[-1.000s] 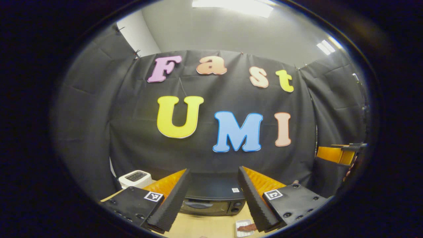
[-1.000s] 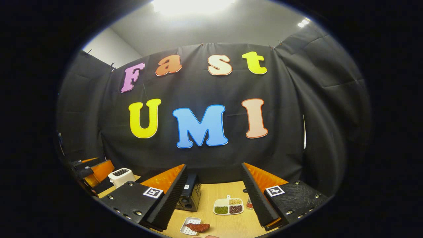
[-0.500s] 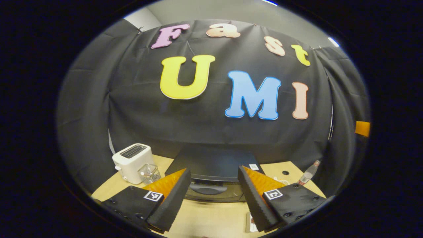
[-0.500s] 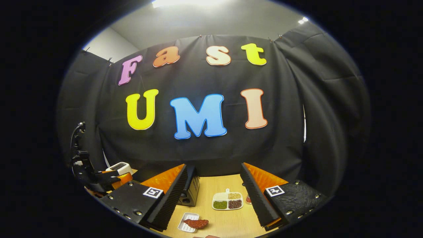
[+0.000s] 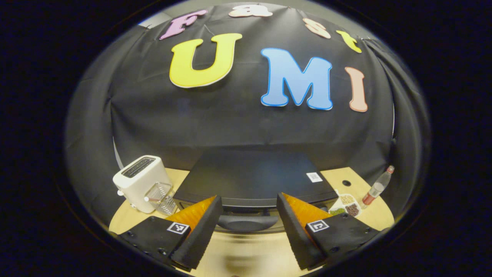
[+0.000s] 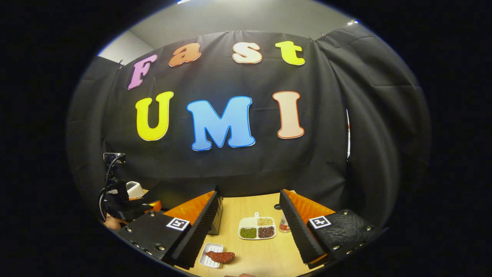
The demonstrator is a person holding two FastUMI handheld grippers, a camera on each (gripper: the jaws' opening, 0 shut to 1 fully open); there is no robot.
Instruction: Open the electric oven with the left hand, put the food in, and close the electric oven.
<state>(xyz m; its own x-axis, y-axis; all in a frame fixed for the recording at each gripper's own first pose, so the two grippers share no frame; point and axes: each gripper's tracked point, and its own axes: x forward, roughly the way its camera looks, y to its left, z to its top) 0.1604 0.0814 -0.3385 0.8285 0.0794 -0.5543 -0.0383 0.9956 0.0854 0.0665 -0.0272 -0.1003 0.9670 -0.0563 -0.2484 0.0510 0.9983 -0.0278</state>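
The black electric oven (image 5: 250, 177) stands on the wooden table, door closed, its dark handle (image 5: 248, 222) facing me. My left gripper (image 5: 249, 227) is open, its fingers spread on either side of the handle and just short of it. In the right gripper view, a reddish-brown piece of food (image 6: 220, 256) lies on a small white tray (image 6: 209, 261) near the table's front. My right gripper (image 6: 250, 227) is open and empty above the table. The left gripper (image 6: 127, 206) appears at the far left of that view, beside the oven's corner (image 6: 217, 217).
A white toaster (image 5: 139, 181) and a clear glass container (image 5: 162, 198) stand left of the oven. A divided white dish of beans (image 6: 256, 227) and a small bottle (image 5: 376, 186) sit to the oven's right. Black cloth walls close the booth behind.
My left gripper has moved down and forward to the oven, whose handle now lies between its fingers. The right gripper has tipped slightly lower over the table.
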